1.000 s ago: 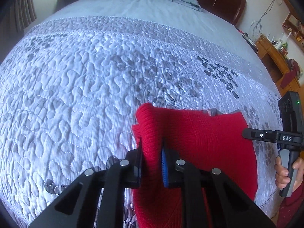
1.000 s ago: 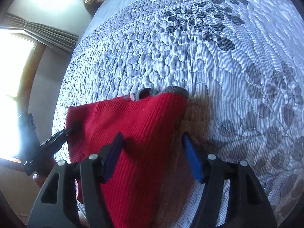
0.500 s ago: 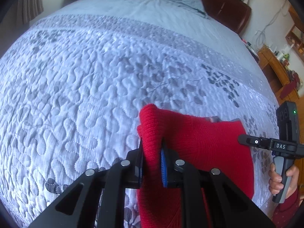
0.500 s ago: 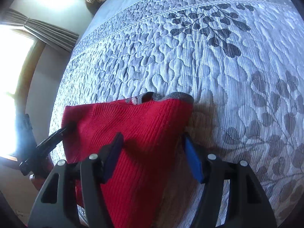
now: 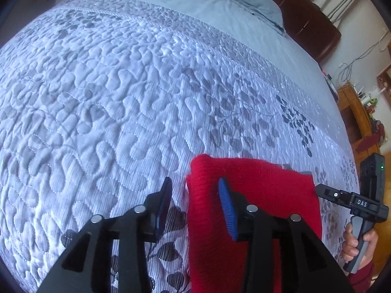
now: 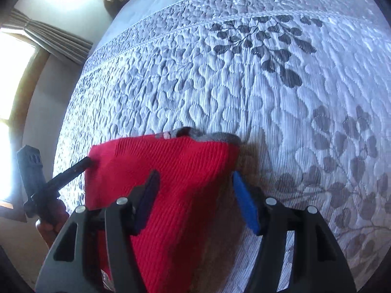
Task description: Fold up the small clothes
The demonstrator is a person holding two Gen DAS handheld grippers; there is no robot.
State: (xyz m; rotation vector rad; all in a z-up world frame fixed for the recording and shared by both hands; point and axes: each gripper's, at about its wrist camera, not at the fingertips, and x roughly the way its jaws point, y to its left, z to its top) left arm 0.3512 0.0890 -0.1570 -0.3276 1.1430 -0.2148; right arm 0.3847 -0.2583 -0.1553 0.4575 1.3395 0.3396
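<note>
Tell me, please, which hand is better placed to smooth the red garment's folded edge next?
Probably the left. The left tongs, whose jaws have just been opening, stand right at the folded edge of the red garment, gripping nothing. The right tongs, also open, hover over its opposite edge.

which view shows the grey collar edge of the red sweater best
The right wrist view: the grey collar edge lies unobstructed along the far end of the red knitted sweater. The left wrist view shows only a thin grey sliver behind the sweater's far right corner.
</note>
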